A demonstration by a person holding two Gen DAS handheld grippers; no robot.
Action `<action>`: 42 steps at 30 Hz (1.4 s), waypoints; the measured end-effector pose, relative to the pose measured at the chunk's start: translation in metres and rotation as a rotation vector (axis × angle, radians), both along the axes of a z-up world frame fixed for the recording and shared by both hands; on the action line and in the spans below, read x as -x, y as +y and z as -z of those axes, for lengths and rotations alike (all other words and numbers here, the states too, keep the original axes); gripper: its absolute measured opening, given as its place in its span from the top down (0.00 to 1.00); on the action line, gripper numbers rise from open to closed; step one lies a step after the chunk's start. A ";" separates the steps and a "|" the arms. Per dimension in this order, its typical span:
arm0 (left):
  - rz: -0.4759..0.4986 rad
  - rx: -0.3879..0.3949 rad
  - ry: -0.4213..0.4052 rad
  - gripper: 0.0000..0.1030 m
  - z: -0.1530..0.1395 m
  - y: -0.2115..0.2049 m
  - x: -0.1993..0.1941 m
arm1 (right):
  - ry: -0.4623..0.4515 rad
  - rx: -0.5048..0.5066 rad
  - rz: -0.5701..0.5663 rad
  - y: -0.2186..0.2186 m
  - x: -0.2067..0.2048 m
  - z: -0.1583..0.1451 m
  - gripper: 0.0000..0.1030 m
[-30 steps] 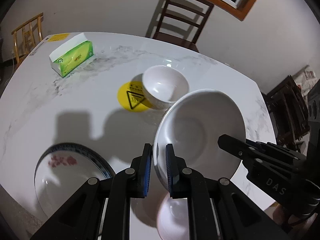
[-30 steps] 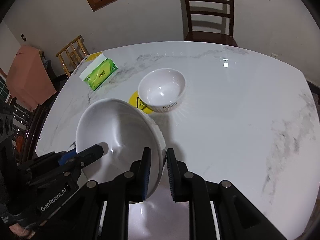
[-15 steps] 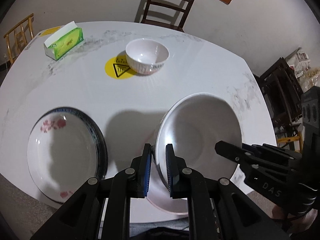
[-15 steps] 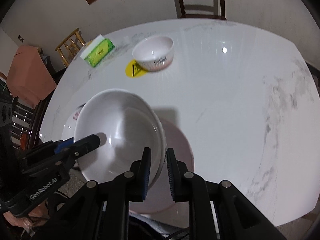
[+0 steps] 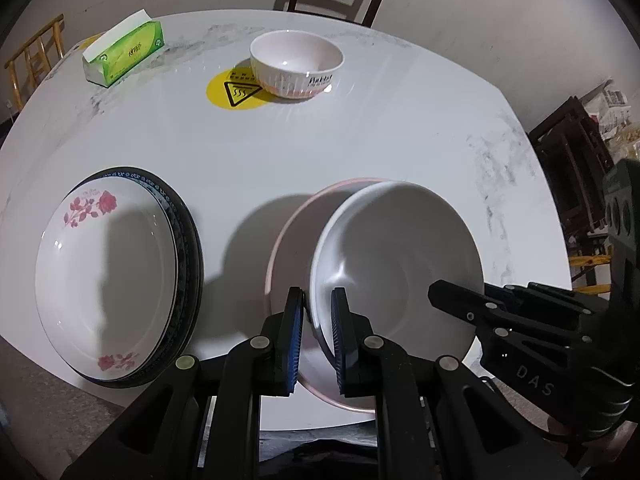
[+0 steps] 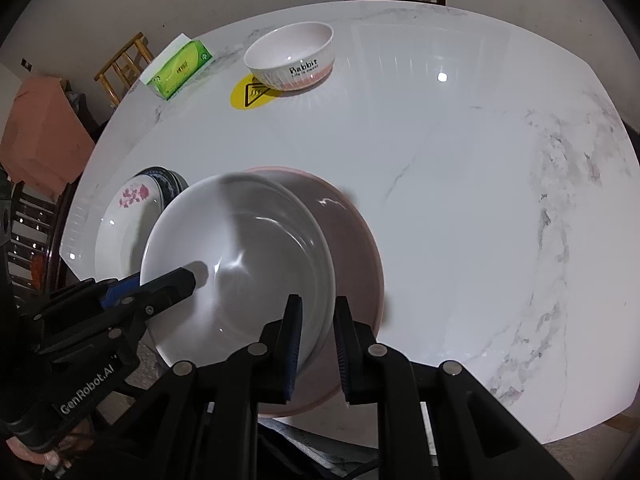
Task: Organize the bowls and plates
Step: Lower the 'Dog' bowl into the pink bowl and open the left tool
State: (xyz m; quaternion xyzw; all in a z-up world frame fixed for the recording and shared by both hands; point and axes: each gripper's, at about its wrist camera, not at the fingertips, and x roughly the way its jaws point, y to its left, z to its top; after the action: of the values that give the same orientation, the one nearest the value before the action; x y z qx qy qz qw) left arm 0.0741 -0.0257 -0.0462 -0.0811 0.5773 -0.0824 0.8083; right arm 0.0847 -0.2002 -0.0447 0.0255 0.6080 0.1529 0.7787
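The white bowl (image 5: 396, 264) is being pinched at opposite rims by both grippers' (image 5: 317, 344) (image 6: 317, 344) fingers, over the pink plate (image 6: 352, 236) near the counter's (image 6: 460, 184) front edge; bare counter is lying beyond.

The bench (image 5: 360, 152) is white marble with grey veining, carrying a yellow round sticker (image 5: 232, 94) with a black warning triangle and, at the upper left of the frame, a green and white tissue box (image 5: 124, 58). The plain white bowl (image 5: 400, 256) sits over a pale pink plate (image 5: 292, 236), while the upper bowl (image 6: 290, 58) is white with a pink base and black lettering. At left, a white plate with pink roses (image 5: 104, 280) lies on a dark blue-patterned plate (image 5: 188, 240); the black fingers (image 5: 294, 340) have blue pads.
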 end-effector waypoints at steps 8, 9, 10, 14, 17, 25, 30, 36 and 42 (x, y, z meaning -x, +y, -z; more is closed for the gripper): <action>-0.004 -0.017 0.011 0.89 0.009 -0.001 -0.001 | 0.002 0.037 -0.016 0.011 -0.004 0.006 0.84; -0.004 -0.017 0.011 0.89 0.009 -0.001 -0.002 | 0.000 0.043 -0.020 0.013 -0.004 0.006 0.84; -0.005 -0.019 0.009 0.89 0.009 -0.001 -0.002 | -0.001 0.049 -0.020 0.013 -0.004 0.007 0.84; -0.006 -0.030 0.002 0.89 0.010 -0.002 -0.001 | 0.007 0.051 -0.021 0.014 -0.005 0.010 0.84; -0.008 -0.037 -0.005 0.88 0.010 -0.002 -0.002 | 0.010 0.052 -0.023 0.015 -0.004 0.012 0.84; -0.006 -0.065 -0.026 0.83 0.008 -0.006 -0.001 | 0.011 0.039 -0.018 0.015 -0.001 0.016 0.82; -0.016 -0.070 -0.037 0.83 0.008 -0.006 0.000 | 0.010 0.035 -0.011 0.015 0.000 0.018 0.82; -0.011 -0.084 -0.055 0.74 0.008 -0.009 0.002 | -0.001 0.035 -0.007 0.013 0.001 0.017 0.82; -0.007 -0.091 -0.063 0.71 0.007 -0.012 0.002 | -0.010 0.031 0.001 0.012 0.002 0.017 0.82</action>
State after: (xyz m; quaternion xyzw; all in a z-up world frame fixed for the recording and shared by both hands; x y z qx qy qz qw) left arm 0.0724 -0.0375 -0.0533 -0.0436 0.5544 -0.0555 0.8292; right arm 0.0823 -0.1881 -0.0618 0.0132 0.6063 0.1431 0.7822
